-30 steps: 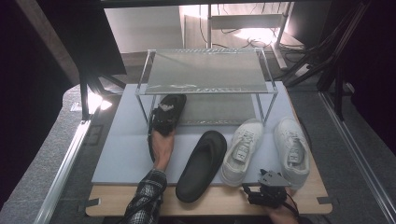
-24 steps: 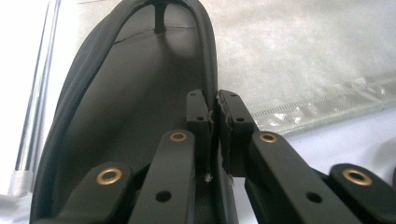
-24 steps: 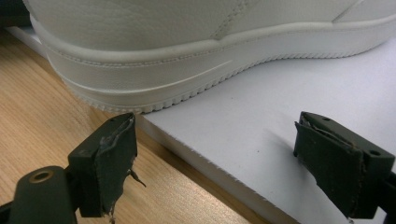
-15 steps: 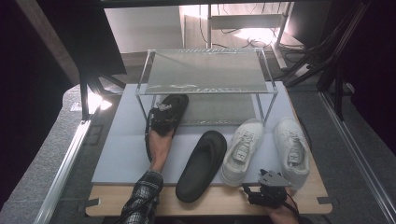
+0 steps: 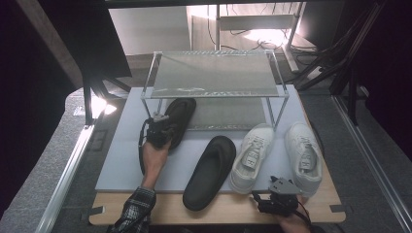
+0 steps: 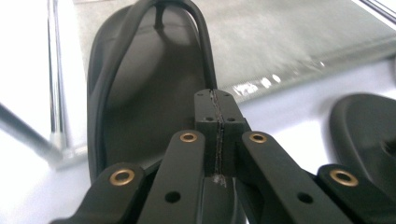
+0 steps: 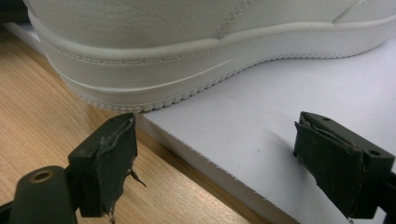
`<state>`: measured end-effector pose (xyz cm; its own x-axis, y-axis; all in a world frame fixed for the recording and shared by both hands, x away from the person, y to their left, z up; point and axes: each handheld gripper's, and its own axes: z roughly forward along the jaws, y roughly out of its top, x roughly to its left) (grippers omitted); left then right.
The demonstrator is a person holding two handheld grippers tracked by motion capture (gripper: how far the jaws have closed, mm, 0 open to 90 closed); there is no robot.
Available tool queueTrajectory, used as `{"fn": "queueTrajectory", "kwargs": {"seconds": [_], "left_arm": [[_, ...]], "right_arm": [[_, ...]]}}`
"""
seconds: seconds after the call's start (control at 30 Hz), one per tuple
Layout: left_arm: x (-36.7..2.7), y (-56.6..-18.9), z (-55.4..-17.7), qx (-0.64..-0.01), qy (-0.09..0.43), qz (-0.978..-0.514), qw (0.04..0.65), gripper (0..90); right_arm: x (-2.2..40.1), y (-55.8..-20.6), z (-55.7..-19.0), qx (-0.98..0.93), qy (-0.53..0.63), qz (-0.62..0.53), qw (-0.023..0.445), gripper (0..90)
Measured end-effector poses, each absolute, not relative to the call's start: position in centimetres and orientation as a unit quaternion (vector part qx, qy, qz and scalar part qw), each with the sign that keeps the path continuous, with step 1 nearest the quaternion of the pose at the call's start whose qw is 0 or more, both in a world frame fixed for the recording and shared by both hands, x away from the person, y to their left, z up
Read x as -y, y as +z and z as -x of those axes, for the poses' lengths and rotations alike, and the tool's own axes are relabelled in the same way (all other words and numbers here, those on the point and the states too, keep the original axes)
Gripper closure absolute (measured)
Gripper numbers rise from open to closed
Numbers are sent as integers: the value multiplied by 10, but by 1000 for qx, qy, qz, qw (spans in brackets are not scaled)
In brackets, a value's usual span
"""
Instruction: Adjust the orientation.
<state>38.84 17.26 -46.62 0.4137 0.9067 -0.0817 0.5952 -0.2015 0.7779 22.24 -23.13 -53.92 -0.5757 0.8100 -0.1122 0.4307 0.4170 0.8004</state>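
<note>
Under the left front corner of the wire rack (image 5: 215,80), a black flip-flop (image 5: 179,116) lies with its toe on the rack's lower shelf and its heel out on the grey mat (image 5: 121,160); the left tongs (image 5: 158,132) have just been closing and now stand pressed together on its strap (image 6: 205,51), which runs into the seam between the pads; the sole spreads dark beneath them in the left gripper view (image 6: 149,102). Just in front of the rack, to the right of that sandal, lies its mate (image 5: 210,172), heel over the mat's near edge; right of that, two white sneakers (image 5: 252,155) (image 5: 303,156) sit side by side, toes toward the rack. Well in front of the rack, at the desk's (image 5: 233,213) near edge by the right sneaker's heel (image 7: 154,60), the right tongs (image 5: 276,201) rest with jaws wide apart, holding nothing.
</note>
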Motion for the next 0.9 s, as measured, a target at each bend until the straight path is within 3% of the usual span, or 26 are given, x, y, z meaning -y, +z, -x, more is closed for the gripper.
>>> {"fn": "queueTrajectory", "kwargs": {"seconds": [0.9], "left_arm": [[-207,-497,-322,-481,175,-766,389,895]], "right_arm": [[231,-539,-222,-805,373,-385,253,138]]}}
